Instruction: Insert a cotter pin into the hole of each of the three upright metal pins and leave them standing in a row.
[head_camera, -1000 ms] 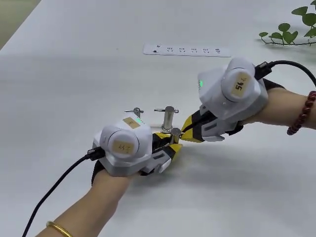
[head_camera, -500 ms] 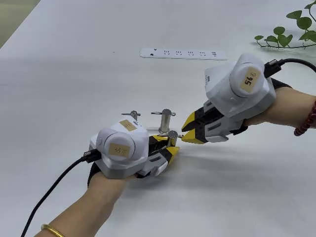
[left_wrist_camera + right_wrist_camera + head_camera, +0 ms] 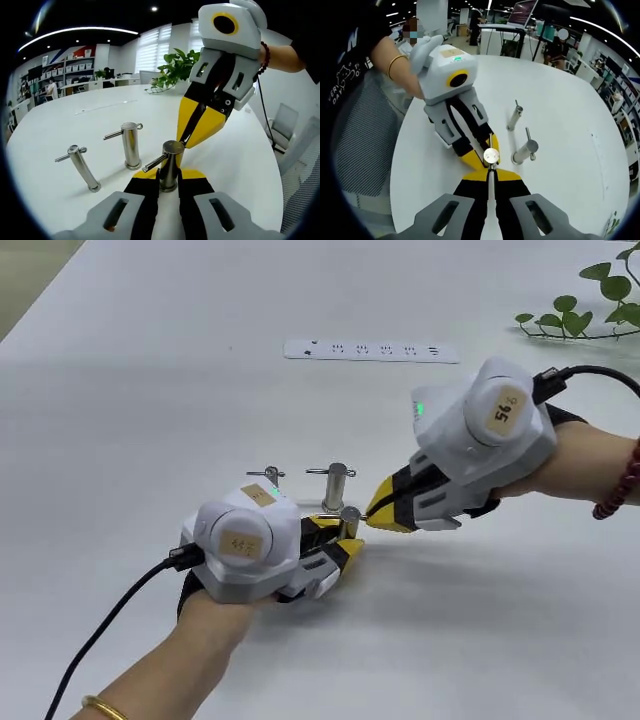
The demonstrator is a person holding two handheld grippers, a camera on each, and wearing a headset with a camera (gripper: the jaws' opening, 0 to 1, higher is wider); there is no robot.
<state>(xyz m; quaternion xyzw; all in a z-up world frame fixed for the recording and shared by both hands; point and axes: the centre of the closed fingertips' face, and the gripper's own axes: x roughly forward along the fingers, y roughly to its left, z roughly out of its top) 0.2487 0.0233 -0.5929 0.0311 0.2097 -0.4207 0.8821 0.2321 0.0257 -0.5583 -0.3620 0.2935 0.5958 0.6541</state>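
On the white tabletop [image 3: 60, 125], the leftmost silver steel pin [image 3: 82, 167] and the middle steel pin [image 3: 131, 145] each carry a cotter pin. The white-and-yellow left hand-held gripper [image 3: 170, 179] clamps the third steel pin [image 3: 171, 155]. The right hand-held gripper [image 3: 184, 144], pinched closed, touches its head.

L gripper [image 3: 345, 540] comes in from 7 o'clock of head view on a bare forearm, L hand [image 3: 215, 602] wrapped round its white body. Jaws aim twd abt 2 o'clock & are closed on foot of metal pin [image 3: 169, 167]. R gripper [image 3: 372, 520] enters from 3 o'clock, wrist abt level, nose dipped twd 8 o'clock, yellow tips pinched together. Both sets of tips nearly meet, R just above L
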